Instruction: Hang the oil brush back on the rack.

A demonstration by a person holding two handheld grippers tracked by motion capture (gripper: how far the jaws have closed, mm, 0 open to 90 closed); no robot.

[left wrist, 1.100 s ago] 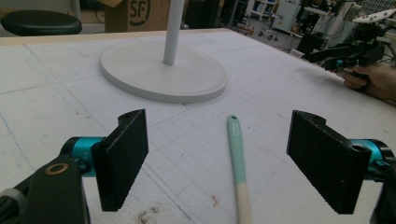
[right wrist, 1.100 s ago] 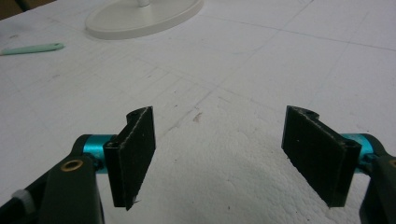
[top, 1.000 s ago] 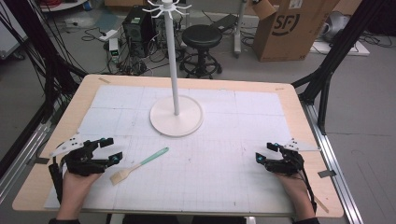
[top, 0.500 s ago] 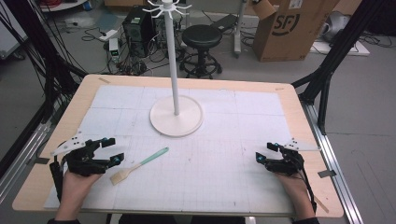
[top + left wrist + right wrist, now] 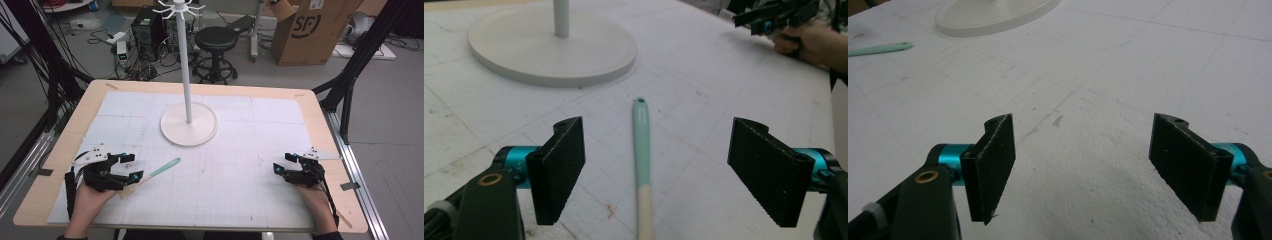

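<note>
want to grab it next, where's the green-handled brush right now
In the high view the brush lies flat at the table's front left, between the open left tongs, its green end pointing toward the stand base.

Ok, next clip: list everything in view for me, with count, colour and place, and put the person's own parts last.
Spatula: one, mint green handle with a pale wooden end, lying flat on the mat between the left claw's open jaws.
Stand: one, white, round base and tall pole with hooks on top, at the middle of the table's far half.
Mat: one, white with a grid, covering most of the table.
Table: one, light wood.
Stool: one, black, on the floor beyond the table.
Cardboard box: one, brown, on the floor at far right.
Left claw: one, black with teal, open, near left.
Right claw: one, black with teal, open, near right.
</note>
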